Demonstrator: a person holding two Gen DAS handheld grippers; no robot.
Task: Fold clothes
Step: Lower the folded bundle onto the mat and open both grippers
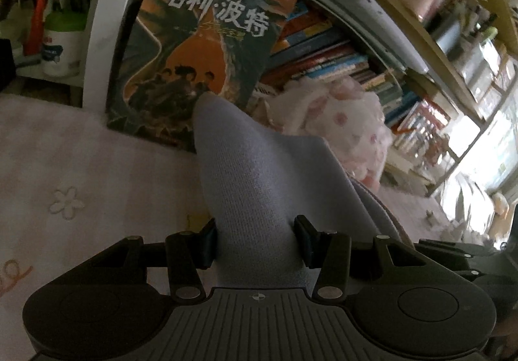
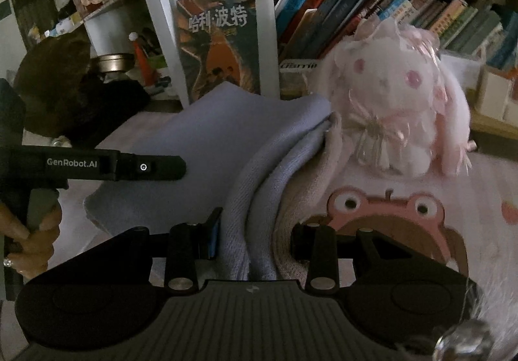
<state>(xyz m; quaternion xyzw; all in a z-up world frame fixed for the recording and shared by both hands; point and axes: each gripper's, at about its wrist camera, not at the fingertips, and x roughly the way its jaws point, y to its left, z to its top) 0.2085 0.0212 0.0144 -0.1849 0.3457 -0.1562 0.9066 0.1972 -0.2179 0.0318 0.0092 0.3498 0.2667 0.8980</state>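
Left gripper (image 1: 255, 241) fingers clench the lavender garment (image 1: 259, 186); right gripper (image 2: 254, 239) fingers grasp its bunched folds, lifted over the pink bed cover (image 2: 485, 186). "GenRobot.AI" marks the left gripper; behind, a book (image 1: 200, 60) reads "哈利·波特".

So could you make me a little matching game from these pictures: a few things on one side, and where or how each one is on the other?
Things:
1. lavender garment
2. plush rabbit
3. dragon-cover book
4. frog print

Descriptions:
A. upright against the bookshelf
B. pink, printed on the white cloth
C. sitting before the row of books
D. pinched in the jaws of both the left gripper and the right gripper

Pairs: 1-D, 2-C, 3-A, 4-B
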